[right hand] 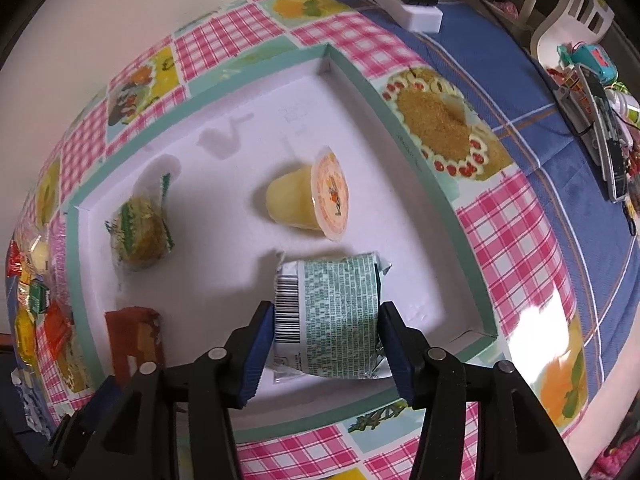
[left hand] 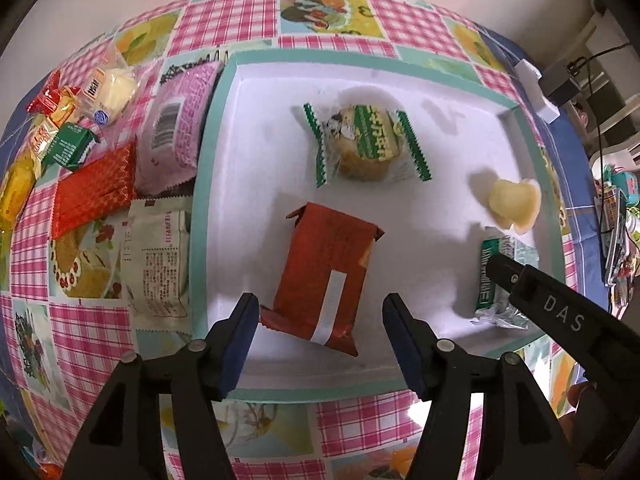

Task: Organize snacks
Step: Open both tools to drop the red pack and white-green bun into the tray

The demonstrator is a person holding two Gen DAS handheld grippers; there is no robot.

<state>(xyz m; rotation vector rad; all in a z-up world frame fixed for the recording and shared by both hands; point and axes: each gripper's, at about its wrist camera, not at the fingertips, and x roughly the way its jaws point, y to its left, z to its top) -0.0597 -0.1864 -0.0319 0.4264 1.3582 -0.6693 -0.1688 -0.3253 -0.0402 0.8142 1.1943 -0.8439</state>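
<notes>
On my left the unsorted snacks lie in a heap on the checked tablecloth, outside the tray: a purple packet, a flat red packet and a pale printed one. My left gripper stands well open above the tray floor, its pads clear on both sides of the brown-red packet, which lies flat inside, so I judge that one placed; I should lift straight up and not catch its crimped end. Further right sit the green-wrapped cake and the jelly cup, tipped on its side. My right gripper straddles the green-printed packet near the tray's right wall; the pads sit at its edges, but I cannot tell whether they press. I would let it settle flat, clear of the cup, before pulling away.
</notes>
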